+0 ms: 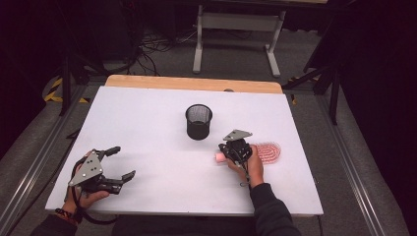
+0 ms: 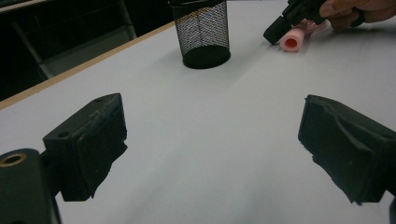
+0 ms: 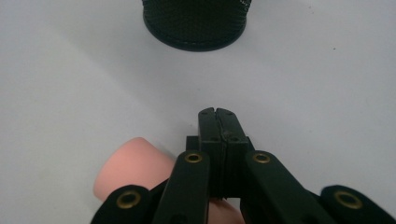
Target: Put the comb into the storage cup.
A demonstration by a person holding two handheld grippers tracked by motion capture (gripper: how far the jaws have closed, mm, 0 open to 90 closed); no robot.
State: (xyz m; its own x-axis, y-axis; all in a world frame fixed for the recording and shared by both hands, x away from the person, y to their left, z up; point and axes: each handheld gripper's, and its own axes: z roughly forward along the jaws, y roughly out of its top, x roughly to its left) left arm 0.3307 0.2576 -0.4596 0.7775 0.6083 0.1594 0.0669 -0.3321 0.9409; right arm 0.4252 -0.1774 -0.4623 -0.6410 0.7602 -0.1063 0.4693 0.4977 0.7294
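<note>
A person's right hand holds my right gripper (image 1: 224, 147) low over the white table, its jaws pressed together with nothing between them. In the right gripper view the shut gripper (image 3: 217, 114) points at a black mesh cup (image 3: 195, 23). A short pink foam tube (image 3: 130, 170) lies beside and partly under the jaws, to their left. The tube (image 1: 219, 157) rests on the table next to the gripper, and its red hollow end (image 2: 291, 43) faces the left gripper's camera. My left gripper (image 1: 123, 162) rests at the table's front left, open wide, with bare table between its jaws (image 2: 212, 144).
The mesh cup (image 1: 199, 121) stands upright at the table's middle. A pink, red-ribbed object (image 1: 269, 151) lies just right of the right hand. The table's wooden back edge (image 1: 194, 82) borders the floor, where a white frame (image 1: 236, 22) stands.
</note>
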